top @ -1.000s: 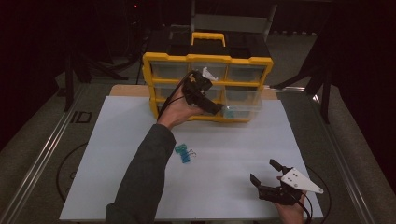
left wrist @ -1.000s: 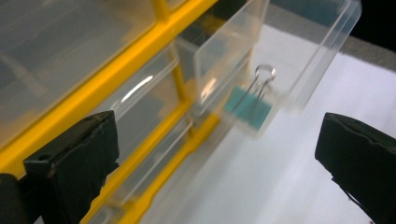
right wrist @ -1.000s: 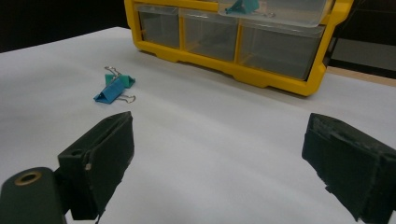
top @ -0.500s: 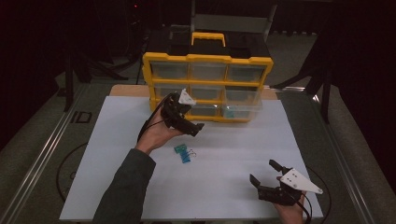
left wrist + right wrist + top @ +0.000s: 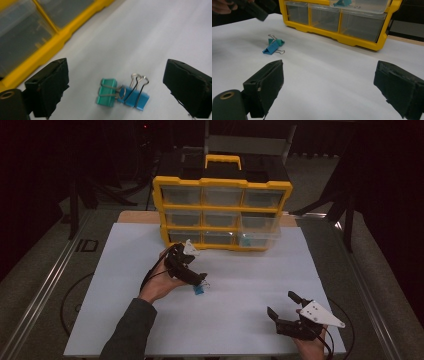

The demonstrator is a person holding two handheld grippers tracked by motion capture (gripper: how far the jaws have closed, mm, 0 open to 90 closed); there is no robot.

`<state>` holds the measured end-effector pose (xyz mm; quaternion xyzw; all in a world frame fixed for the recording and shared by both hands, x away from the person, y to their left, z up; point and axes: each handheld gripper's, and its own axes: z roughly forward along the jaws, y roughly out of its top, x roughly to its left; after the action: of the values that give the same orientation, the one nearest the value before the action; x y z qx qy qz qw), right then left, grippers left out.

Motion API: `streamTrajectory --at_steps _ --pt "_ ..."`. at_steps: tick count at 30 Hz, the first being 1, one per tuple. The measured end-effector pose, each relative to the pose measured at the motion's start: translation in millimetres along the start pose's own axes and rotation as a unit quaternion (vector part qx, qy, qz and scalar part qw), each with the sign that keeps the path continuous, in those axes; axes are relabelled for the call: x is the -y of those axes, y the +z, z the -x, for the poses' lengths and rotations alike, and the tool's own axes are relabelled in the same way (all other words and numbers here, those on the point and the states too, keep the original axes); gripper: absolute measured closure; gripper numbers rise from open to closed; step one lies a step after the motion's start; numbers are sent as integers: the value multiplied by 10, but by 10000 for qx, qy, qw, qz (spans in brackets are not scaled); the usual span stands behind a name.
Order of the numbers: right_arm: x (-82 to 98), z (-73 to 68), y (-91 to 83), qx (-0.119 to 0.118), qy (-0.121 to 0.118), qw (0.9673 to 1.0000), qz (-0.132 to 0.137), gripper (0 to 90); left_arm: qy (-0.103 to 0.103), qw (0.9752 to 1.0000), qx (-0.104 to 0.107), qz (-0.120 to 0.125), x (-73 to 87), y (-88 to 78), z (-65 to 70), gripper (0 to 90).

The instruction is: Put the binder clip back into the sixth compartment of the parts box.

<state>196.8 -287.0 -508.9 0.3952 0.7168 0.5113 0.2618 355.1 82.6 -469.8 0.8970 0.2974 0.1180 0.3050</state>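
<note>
Left gripper [image 5: 200,279] hangs low over the white table sheet [image 5: 240,270], just in front of the yellow drawer organizer [image 5: 222,212]; jaws stand wide, have just been closing a little, nothing pinched. Between them on the sheet, untouched, lie the green binder clip [image 5: 108,92] and the blue binder clip [image 5: 133,96], touching side by side, wire handles up, near the organizer's lower left drawers. Right gripper [image 5: 286,307] sits well away from the organizer at the sheet's near right, jaws spread wide, empty. Organizer's lower right drawer [image 5: 257,239] is pulled out, with a teal clip [image 5: 343,3] inside.
</note>
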Motion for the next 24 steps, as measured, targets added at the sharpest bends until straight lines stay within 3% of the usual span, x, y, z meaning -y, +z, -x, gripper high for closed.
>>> streamTrajectory --at_steps 8,13,17,19,24 --pt "0 4 -3 4 -1 10000 4 92 37 9999 70 -154 152 98 13 197" --pt "1 5 -1 4 -5 10000 2 92 110 9995 81 -294 216 139 7 356" --pt "2 4 0 9 -6 10000 -1 92 128 9988 215 -412 243 197 18 456" --pt "1 5 0 11 7 10000 -1 92 147 9987 208 -442 243 208 22 470" --pt "1 9 -5 8 -5 10000 4 92 229 9981 88 -560 239 282 36 619"
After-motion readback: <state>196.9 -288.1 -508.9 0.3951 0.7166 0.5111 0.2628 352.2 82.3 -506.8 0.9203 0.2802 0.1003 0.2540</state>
